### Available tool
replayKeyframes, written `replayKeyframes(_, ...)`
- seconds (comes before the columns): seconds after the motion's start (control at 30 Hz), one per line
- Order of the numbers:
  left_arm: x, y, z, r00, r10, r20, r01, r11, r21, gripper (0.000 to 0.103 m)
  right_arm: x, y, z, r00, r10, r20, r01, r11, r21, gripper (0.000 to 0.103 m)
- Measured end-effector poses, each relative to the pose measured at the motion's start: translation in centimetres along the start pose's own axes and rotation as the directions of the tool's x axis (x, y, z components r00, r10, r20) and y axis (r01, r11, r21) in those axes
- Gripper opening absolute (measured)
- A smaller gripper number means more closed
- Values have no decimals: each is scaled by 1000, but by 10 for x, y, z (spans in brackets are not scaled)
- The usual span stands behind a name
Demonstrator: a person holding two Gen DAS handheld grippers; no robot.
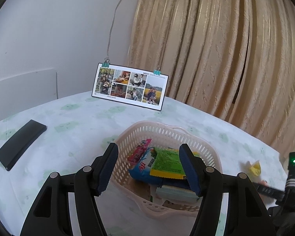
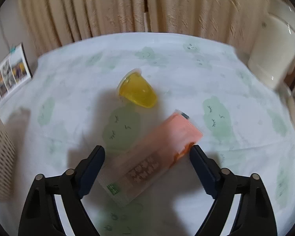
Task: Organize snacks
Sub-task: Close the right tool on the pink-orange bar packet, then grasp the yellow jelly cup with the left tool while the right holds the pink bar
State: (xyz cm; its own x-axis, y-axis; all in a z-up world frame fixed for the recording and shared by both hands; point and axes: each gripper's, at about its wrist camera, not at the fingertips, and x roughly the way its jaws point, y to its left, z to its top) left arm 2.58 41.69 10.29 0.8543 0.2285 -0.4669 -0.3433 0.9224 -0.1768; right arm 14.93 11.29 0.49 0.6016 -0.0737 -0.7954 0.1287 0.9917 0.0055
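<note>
Firstly, left wrist view: left gripper [image 1: 148,169] released, fingers spread, hovering over pink perforated basket [image 1: 210,153] near tabletop's middle. Basket holds several packets: blue packet [image 1: 142,169], green packet [image 1: 167,163] on top, pink-red packet [image 1: 138,150] against far wall, pale box [image 1: 175,193] lower down. Black flat case [image 1: 20,143] toward left edge; photo card [image 1: 129,86] upright at far edge.

Right wrist view: right gripper [image 2: 147,169] released, empty, straddling pink carton [image 2: 153,157] lying flat on tablecloth [image 2: 206,63]. Yellow jelly cup [image 2: 137,90] on its side just beyond carton. Basket wall at left edge. View blurred.
</note>
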Motion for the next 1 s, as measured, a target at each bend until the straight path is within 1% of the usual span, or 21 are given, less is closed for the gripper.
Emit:
replayKeyframes(0.1,0,-1,-1,1000,0,0,0,1000,2,65,-3,-5,-2,1000,5,6,-5,1000,-24,75)
replayKeyframes(0.17,0,0,-1,1000,-3,-3,3,1000,2,65,-6,-9,-4,1000,15,13,-15,999,-40,65)
replayKeyframes(0.2,0,-1,-1,1000,-2,-2,2,1000,2,65,-7,-12,-4,1000,22,17,-21,999,-48,62)
replayKeyframes(0.27,0,-1,-1,1000,-2,-2,2,1000,2,65,-10,-20,-8,999,36,27,-34,998,-58,47)
replayKeyframes(0.37,0,-2,-2,1000,1,0,-1,1000,7,65,-14,-31,-11,998,50,33,-48,997,-56,39)
replayKeyframes(0.57,-1,-7,-5,1000,8,3,-8,1000,25,65,-19,-51,-17,996,82,36,-81,996,-28,36)
replayKeyframes(0.7,-6,-10,-6,1000,5,24,-5,999,31,65,-22,-58,-18,994,101,40,-100,995,-20,36)
replayKeyframes(0.77,-8,-13,-6,999,-1,38,0,999,39,65,-23,-63,-20,994,98,40,-97,995,-13,35)
replayKeyframes(0.87,-18,-23,-8,997,-21,73,15,997,74,65,-26,-73,-22,994,96,44,-96,995,7,35)
replayKeyframes(1.0,-25,-42,-7,995,-62,75,52,991,122,65,-30,-90,-25,995,86,52,-88,995,37,35)
